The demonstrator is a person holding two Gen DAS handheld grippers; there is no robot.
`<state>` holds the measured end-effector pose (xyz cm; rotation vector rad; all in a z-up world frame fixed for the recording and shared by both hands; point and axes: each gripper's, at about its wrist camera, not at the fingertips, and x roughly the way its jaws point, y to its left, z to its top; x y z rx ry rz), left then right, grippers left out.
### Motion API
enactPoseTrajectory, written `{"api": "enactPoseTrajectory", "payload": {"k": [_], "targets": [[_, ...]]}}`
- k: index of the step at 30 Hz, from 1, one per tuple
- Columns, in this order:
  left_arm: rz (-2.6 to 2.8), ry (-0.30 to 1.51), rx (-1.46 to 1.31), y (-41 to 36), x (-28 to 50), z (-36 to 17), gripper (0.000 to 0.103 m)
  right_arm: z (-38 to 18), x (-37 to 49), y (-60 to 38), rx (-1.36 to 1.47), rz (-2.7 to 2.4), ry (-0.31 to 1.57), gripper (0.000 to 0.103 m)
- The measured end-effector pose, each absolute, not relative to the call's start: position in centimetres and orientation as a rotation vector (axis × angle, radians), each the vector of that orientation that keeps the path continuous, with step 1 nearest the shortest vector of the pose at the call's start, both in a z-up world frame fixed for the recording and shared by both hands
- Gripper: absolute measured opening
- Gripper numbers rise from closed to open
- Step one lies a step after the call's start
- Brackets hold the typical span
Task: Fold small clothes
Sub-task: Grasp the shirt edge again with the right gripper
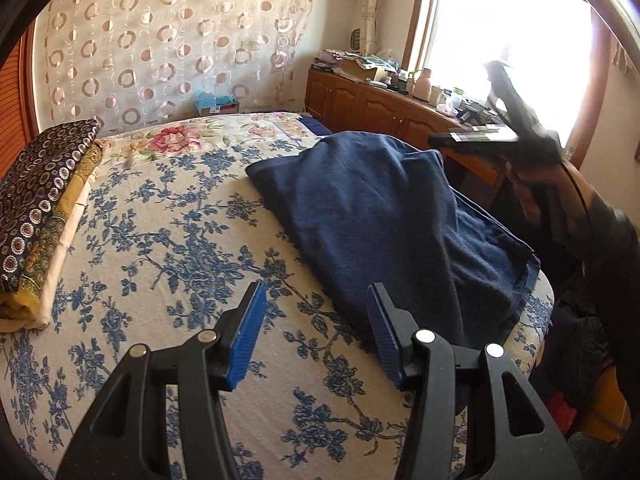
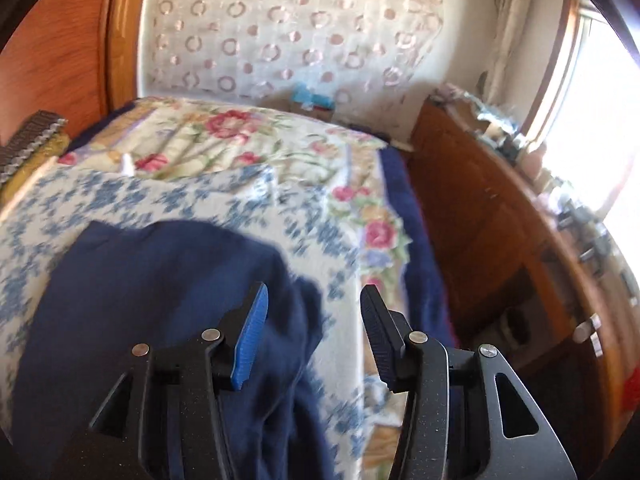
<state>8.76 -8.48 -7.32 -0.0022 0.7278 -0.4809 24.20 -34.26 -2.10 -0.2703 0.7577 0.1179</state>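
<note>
Dark navy terry-cloth towel (image 1: 384, 216), folded to a rough oblong, lying on the bed's white cotton sheet printed with blue flower sprays (image 1: 160, 248), toward the right-hand edge. Long axis running diagonally in the left wrist view, from the far corner near mid-bed down to the near corner at the bed's edge; looped nap, hemmed border along the right side, soft humps across the top. Left claw (image 1: 316, 300) half spread, blue ribbed pads bare, hovering over the sheet just beside the towel's near edge. Right claw (image 2: 312, 300) likewise parted, nothing between the pads, above the towel's (image 2: 160, 300) rumpled end; blurred view, so contact perhaps none. Stack of folded patterned cloths (image 1: 44, 204) at the bed's far left, well apart.
</note>
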Motion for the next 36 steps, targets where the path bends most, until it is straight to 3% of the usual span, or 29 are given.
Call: {"api": "enactPoseTrajectory", "payload": {"k": [9,17,19,21,24,31,36], "targets": [[-0.513,0.744,0.018,-10.9,8.2,-8.1,0.051,-5.7,12.5,-35.5,-0.223,0.234,0.811,0.049],[-0.539,0.757,0.043,-12.5,7.5,-8.4,0.051,-6.9,8.6,-37.4,-0.194,0.186,0.812,0.049],[-0.540,0.759,0.046,-12.7,7.4,-8.5,0.051,-7.1,8.3,-37.7,-0.178,0.195,0.808,0.041],[-0.542,0.763,0.043,-12.8,7.4,-8.7,0.051,-7.2,7.9,-37.9,-0.155,0.212,0.800,0.021],[-0.543,0.769,0.044,-12.8,7.4,-8.8,0.051,-7.0,7.7,-38.3,-0.123,0.234,0.782,0.005],[-0.548,0.766,0.038,-12.8,7.2,-8.8,0.051,-3.7,5.1,-39.9,-0.092,0.183,0.656,0.001],[-0.558,0.771,0.040,-13.1,7.0,-8.9,0.051,-4.2,4.4,-41.7,-0.087,0.146,0.698,0.001]]}}
